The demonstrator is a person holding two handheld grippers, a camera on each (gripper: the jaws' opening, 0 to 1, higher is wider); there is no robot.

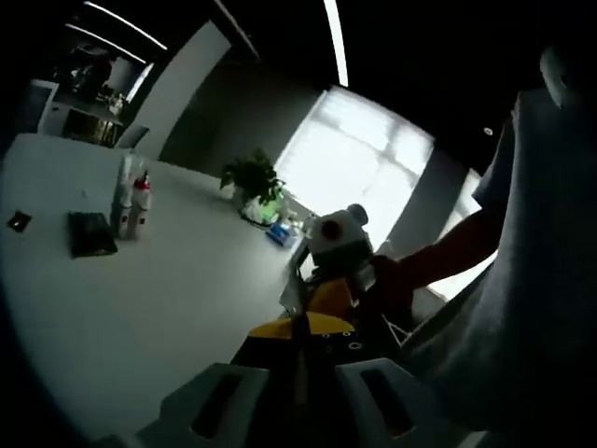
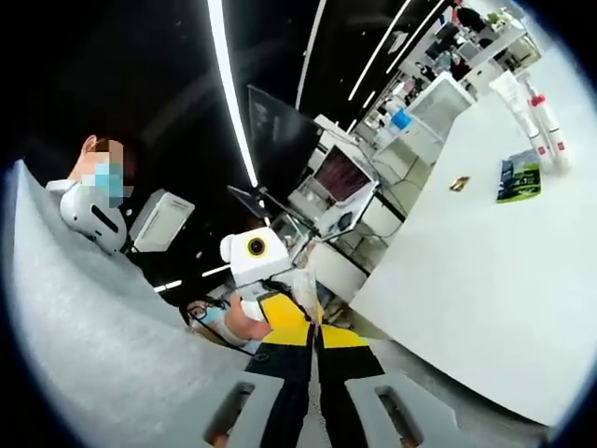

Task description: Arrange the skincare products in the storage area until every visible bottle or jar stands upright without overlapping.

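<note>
Skincare bottles: two slim white bottles, one with a red cap (image 1: 142,198) and one plain (image 1: 124,191), stand upright and touching near the far edge of the white table (image 1: 168,280); nothing grasped yet.
A dark flat sachet (image 1: 91,233) lies just beside them and a small dark packet (image 1: 18,221) sits nearer the table's edge; the right gripper view shows the same pair of bottles (image 2: 536,117) with the green-printed sachet (image 2: 520,177) flat in front. My read: the step is the approach, so bring both grippers over the table first and come at the sachet low without nudging the bottles. Left gripper (image 1: 303,397) and right gripper (image 2: 312,406) both hold their jaws slightly apart, gripping nothing, well away from the products and pointed at each other off the table's near edge.
</note>
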